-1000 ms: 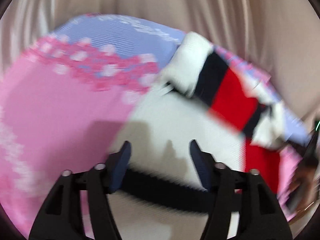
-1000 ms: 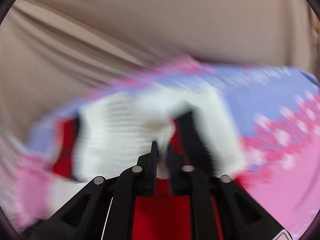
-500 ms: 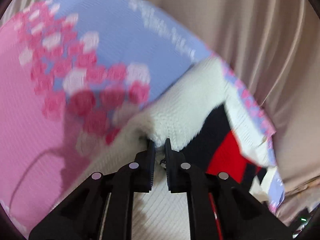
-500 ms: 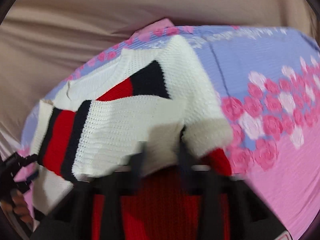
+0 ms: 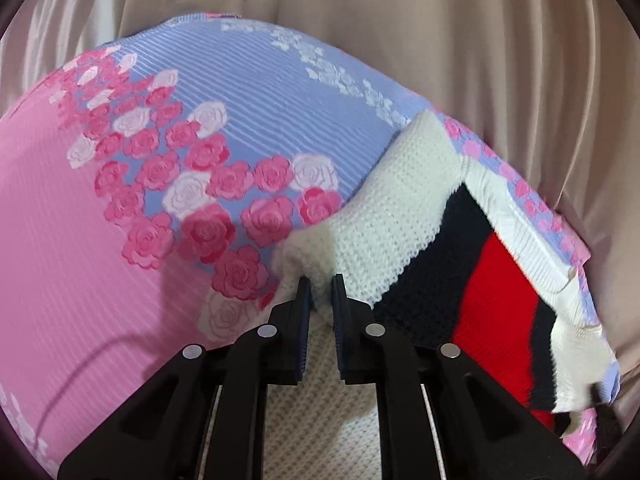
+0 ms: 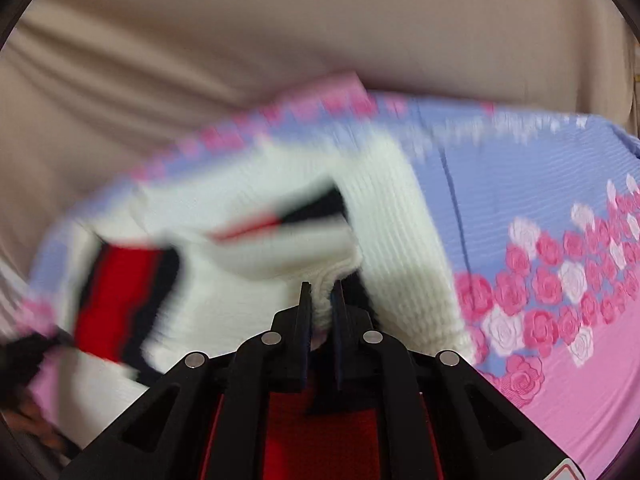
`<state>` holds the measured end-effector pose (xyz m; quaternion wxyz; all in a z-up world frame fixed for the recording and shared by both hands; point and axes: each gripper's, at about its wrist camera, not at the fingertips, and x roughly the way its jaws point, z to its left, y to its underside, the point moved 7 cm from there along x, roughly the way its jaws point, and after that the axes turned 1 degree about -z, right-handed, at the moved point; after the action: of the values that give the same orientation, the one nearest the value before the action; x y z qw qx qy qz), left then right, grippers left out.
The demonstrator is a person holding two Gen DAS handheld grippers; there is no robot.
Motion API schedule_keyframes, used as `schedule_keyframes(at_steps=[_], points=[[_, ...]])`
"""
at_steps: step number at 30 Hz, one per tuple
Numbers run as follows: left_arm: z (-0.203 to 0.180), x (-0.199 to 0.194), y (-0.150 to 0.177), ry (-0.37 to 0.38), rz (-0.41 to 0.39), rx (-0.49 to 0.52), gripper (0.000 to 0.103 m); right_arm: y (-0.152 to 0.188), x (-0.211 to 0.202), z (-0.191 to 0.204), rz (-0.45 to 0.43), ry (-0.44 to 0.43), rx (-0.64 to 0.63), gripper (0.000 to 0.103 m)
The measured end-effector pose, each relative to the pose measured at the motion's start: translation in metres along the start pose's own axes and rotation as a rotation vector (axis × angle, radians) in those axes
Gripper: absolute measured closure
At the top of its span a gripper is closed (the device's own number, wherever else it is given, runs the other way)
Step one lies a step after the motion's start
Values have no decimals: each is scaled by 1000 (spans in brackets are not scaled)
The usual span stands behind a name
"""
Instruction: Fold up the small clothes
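Note:
A small white knit sweater [image 5: 392, 208] with black and red stripes lies on a pink and lilac rose-print sheet [image 5: 120, 184]. My left gripper [image 5: 319, 286] is shut on a white edge of the sweater, which bunches between the fingers. In the right wrist view the same sweater [image 6: 400, 248] is blurred by motion. My right gripper [image 6: 321, 292] is shut on another white fold of it, with red knit hanging below the fingers.
Beige draped fabric [image 5: 460, 40] surrounds the sheet at the back and right. The same beige fabric [image 6: 200, 40] fills the top of the right wrist view. The rose-print sheet [image 6: 560, 280] stretches to the right of the sweater.
My left gripper closed on the sweater's white edge about a second ago and still holds it. My right gripper opened briefly, then closed on a white fold. The sweater is moving.

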<state>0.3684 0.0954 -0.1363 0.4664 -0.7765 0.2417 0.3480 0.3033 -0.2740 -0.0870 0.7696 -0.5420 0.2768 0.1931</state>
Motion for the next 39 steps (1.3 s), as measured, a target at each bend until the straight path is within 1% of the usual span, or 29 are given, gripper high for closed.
schedule_keyframes(at_steps=[1,2,3,4,5,7,8,9,10,11,13,14,17,18,19,20,21,22,25,27,28,29,30,31,32,33,35,37,39], points=[[-2,0,1,-5,1,7,91,-3,-8,-1,-50,-18,17,95],[-3,1,0,-13,5,17,91,0,-1,-7,-33,11,21,95],[-2,-1,1,-13,6,28,91,13,22,-18,65,50,28,95],[-1,-3,1,-14,5,40,88,28,42,-28,167,67,43,95],[1,-6,-3,-18,3,51,83,26,39,-27,127,52,46,94],[8,-21,2,-20,6,101,77,19,20,-27,101,78,47,84],[15,-30,7,-18,14,129,69,17,4,-28,69,77,66,82],[22,-39,14,-6,24,145,65,19,-13,-29,51,60,75,76],[34,-52,25,13,41,163,57,25,-26,-31,44,58,78,74],[44,-60,33,19,53,170,51,37,-46,-39,37,73,84,72],[74,-83,63,37,103,180,47,72,-76,-53,66,67,87,61],[88,-92,77,37,131,184,45,92,-85,-61,92,63,86,60],[131,-116,126,9,224,192,43,173,-126,-76,219,49,89,59],[142,-125,141,15,246,176,43,202,-140,-79,272,48,88,59],[146,-133,149,26,241,169,37,227,-153,-81,317,50,80,59],[147,-138,157,37,261,160,32,244,-162,-79,330,47,72,57],[143,-141,166,68,283,140,30,256,-170,-78,323,46,59,50],[138,-143,170,90,293,129,28,269,-178,-72,345,36,46,44],[119,-137,174,118,309,148,27,281,-182,-58,343,2,37,42],[110,-132,171,106,297,159,31,276,-175,-48,322,-32,60,42],[107,-131,168,103,299,167,56,273,-171,-45,312,-34,69,42],[101,-129,166,131,313,175,91,269,-166,-40,301,-50,90,43],[98,-129,163,153,344,171,95,265,-161,-37,291,-51,104,48],[99,-134,160,157,345,156,96,261,-156,-34,283,-33,106,71],[100,-142,156,159,332,149,96,256,-152,-32,285,-17,99,89],[100,-156,150,158,306,165,96,252,-151,-32,295,-24,112,95],[103,-185,145,161,272,199,97,239,-173,-37,246,-46,162,97],[107,-205,149,181,272,213,97,228,-199,-41,194,-41,161,97],[115,-225,159,178,283,238,97,222,-231,-45,166,-39,145,98]])
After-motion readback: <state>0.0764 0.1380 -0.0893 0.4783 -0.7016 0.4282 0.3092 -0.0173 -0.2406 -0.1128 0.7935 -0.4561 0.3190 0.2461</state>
